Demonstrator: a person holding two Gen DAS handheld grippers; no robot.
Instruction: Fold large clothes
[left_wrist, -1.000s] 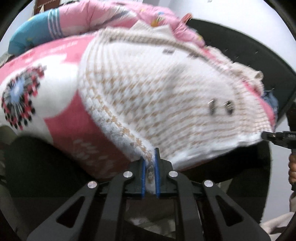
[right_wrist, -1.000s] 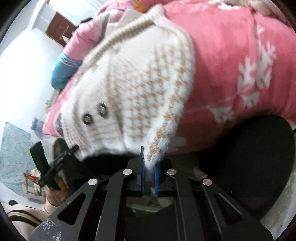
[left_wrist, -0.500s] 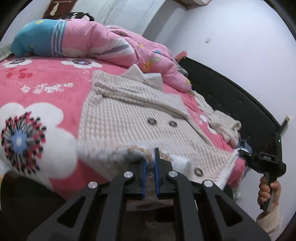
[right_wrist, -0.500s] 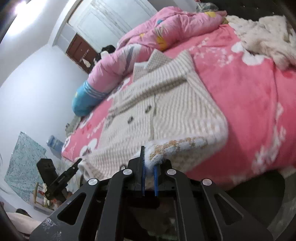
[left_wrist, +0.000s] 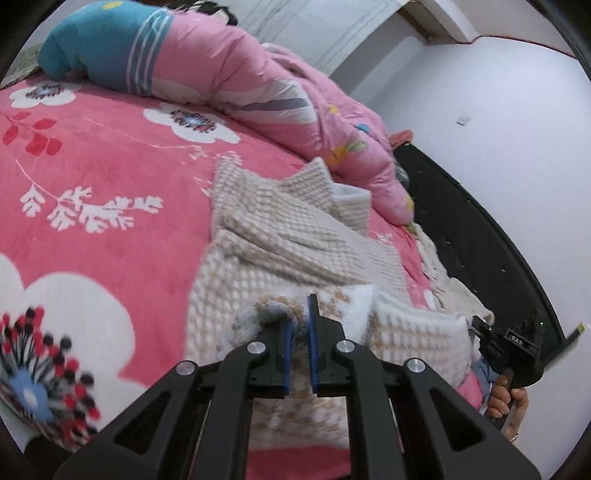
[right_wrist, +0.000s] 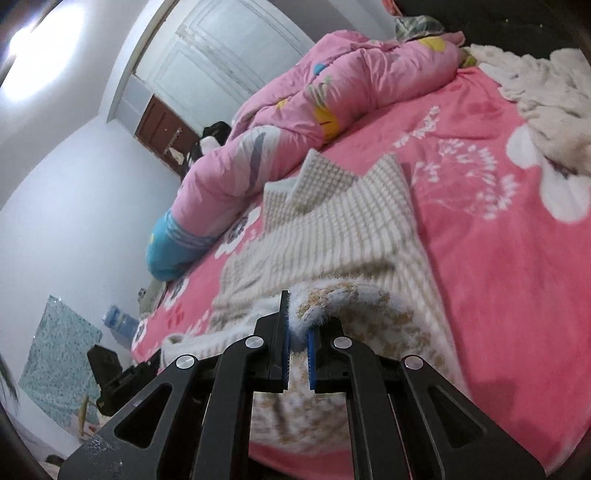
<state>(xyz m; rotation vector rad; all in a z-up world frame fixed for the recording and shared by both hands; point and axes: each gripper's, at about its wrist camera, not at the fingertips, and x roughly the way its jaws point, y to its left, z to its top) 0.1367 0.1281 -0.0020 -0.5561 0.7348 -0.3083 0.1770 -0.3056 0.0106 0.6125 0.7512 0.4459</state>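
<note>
Your left tool (left_wrist: 300, 328) and right tool (right_wrist: 295, 332) each grip the fluffy hem of the beige knit coat (left_wrist: 295, 236) — lying on the pink floral bed (left_wrist: 92, 166) — lifted over its body.

Landmark: knit coat (left_wrist: 295, 236) on pink bedspread (left_wrist: 110, 192).
Left of coat: open bedspread, nothing standing.
Beyond its collar: rolled pink quilt (left_wrist: 258, 85) blocks the way.
Right of coat: clear strip, then cream fleece garment (right_wrist: 546, 99) heaped against dark bed frame (left_wrist: 480, 236), which closes that side.
</note>
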